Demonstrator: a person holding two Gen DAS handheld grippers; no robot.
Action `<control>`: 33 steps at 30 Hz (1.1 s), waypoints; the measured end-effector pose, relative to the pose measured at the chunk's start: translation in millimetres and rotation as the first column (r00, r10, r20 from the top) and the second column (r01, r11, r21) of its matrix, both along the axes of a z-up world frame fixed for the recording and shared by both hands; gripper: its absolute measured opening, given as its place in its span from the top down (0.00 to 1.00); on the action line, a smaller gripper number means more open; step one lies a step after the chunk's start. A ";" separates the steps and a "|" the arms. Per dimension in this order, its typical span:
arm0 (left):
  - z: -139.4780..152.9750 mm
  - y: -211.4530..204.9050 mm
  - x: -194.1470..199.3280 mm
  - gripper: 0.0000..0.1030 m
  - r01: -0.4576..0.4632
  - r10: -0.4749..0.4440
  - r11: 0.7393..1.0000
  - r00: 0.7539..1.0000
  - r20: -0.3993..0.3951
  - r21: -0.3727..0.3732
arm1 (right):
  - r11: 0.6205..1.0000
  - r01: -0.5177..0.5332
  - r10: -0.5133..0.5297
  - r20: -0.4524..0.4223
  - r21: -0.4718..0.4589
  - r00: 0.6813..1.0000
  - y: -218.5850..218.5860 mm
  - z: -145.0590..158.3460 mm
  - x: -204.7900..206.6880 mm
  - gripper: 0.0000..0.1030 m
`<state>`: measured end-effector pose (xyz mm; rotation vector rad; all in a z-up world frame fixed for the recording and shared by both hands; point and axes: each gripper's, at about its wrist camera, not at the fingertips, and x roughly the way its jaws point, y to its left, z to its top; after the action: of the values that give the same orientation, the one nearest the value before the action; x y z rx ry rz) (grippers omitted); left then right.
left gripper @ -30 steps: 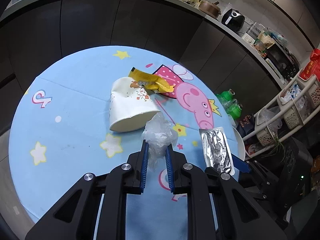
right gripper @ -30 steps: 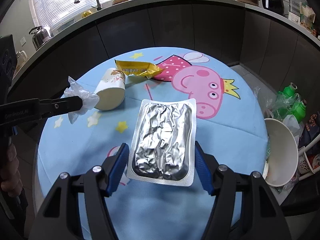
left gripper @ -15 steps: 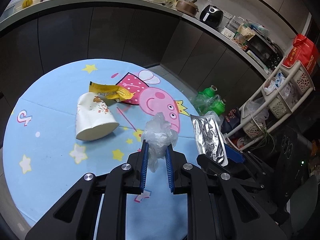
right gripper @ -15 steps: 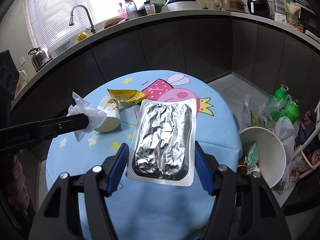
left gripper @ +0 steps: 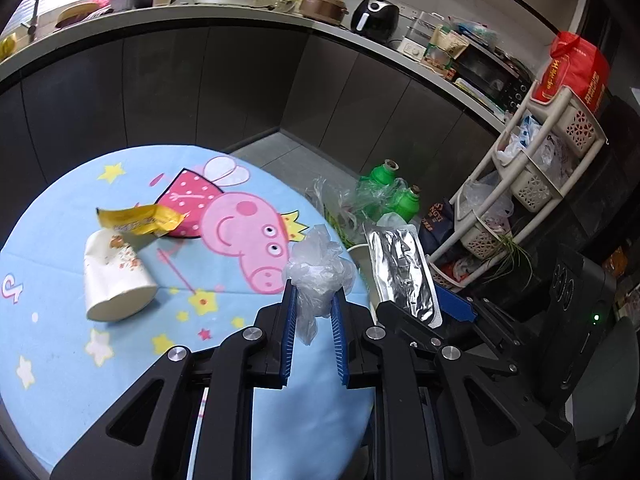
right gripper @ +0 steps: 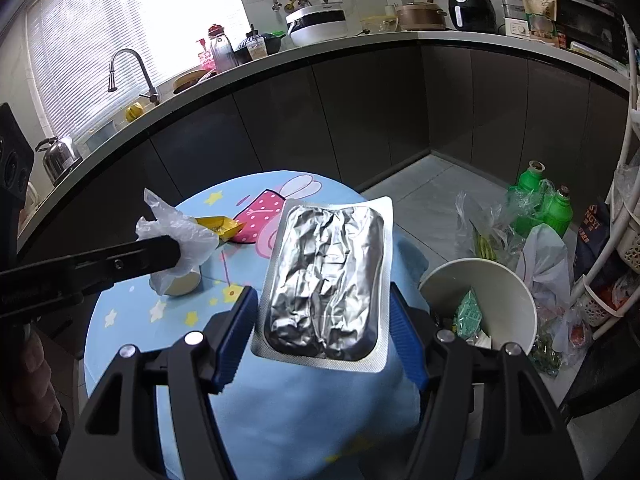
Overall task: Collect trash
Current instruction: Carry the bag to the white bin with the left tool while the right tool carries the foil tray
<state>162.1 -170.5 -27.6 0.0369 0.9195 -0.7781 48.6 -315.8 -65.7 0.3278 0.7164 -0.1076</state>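
My left gripper [left gripper: 314, 300] is shut on a crumpled clear plastic wrap [left gripper: 320, 268], held above the table's right edge; the wrap also shows in the right wrist view [right gripper: 184, 240]. My right gripper [right gripper: 324, 312] is shut on a silver foil pack [right gripper: 328, 280], held flat above the table edge; the pack also shows in the left wrist view [left gripper: 404, 272]. A white bin [right gripper: 516, 284] with trash in it stands on the floor right of the table. A tipped white paper cup [left gripper: 112, 280] and a yellow wrapper [left gripper: 140, 220] lie on the blue cartoon tablecloth [left gripper: 60, 360].
Green bottles in plastic bags [right gripper: 540, 204] sit on the floor behind the bin. A white basket rack [left gripper: 532, 184] stands at the right. Dark kitchen cabinets [left gripper: 160, 92] under a cluttered counter curve behind the table.
Both grippers have risen and swung right toward the table's edge, each keeping its item. The bin has come into fuller view at the right.
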 end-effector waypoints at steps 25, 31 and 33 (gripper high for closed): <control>-20.2 -148.7 -12.6 0.85 0.221 -0.220 0.972 0.975 -0.021 0.080 | 0.964 0.246 -0.243 -0.039 0.103 0.969 -125.5 -44.3 -48.9 0.38; -40.2 -177.5 -5.8 0.85 0.256 -0.251 0.960 0.966 -0.059 0.115 | 0.954 0.273 -0.266 -0.074 0.126 0.961 -145.2 -68.2 -48.1 0.38; -47.6 -185.4 -1.9 0.85 0.263 -0.256 0.956 0.964 -0.072 0.129 | 0.951 0.281 -0.272 -0.087 0.127 0.958 -150.6 -76.2 -46.8 0.38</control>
<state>160.2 -355.9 -75.2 0.2629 1.0324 -0.9617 1.9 -466.4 -141.9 0.5596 0.7445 -0.3381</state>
